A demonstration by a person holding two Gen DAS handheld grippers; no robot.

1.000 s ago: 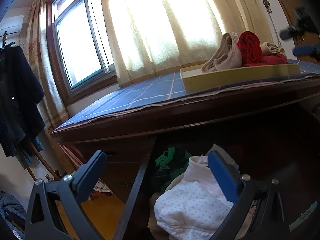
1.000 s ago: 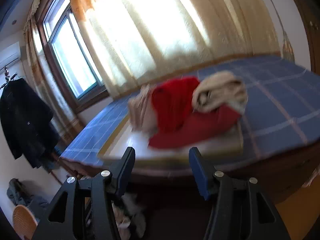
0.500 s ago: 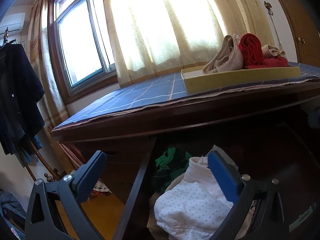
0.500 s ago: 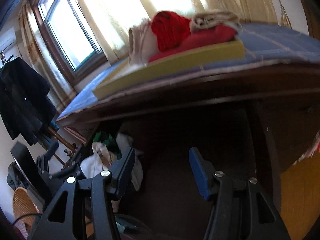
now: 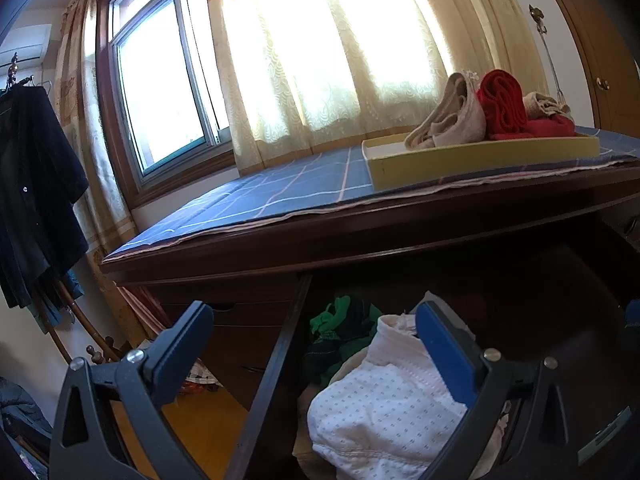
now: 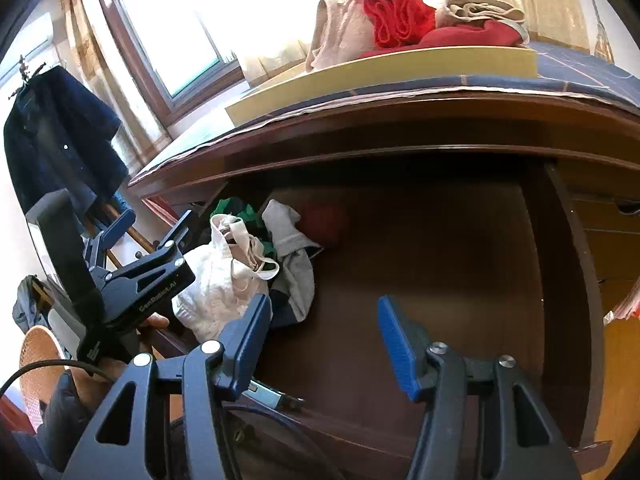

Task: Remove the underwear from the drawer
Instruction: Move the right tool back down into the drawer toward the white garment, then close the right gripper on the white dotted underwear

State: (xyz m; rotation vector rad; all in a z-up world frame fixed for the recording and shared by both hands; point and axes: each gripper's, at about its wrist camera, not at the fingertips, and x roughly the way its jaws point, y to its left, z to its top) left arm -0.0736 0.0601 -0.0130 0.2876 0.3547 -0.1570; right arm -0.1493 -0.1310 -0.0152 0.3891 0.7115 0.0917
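A: Where does the underwear lie?

B: In the open drawer (image 6: 440, 264), bunched at its left end. In the right wrist view a white dotted piece (image 6: 216, 280) sits at centre left, with a grey piece (image 6: 292, 248) just to its right, a scrap of green fabric (image 6: 236, 206) behind them, and something red (image 6: 324, 220) further back in shadow, too dim to make out. The rest of the drawer floor, across the middle and right of that frame, is bare dark wood.

A: And the tools?

B: The right gripper (image 6: 320, 344) fills the bottom of its own view, its blue fingers apart with nothing between them, over the bare floor. The left gripper (image 5: 316, 340) stands wide apart at the bottom of its view; the drawer's left wall runs up between the fingers, and the white piece lies under the right-hand finger. Whether that finger touches the cloth cannot be told.

A: What sits above?

B: A blue checked cloth (image 5: 280, 192) covers the top of the chest, and on it, in the upper right of the left wrist view, a yellow tray (image 5: 480, 156) holds folded beige and red garments (image 5: 500, 104). A dark coat (image 5: 36, 200) hangs at the left edge, beside the window (image 5: 168, 92).
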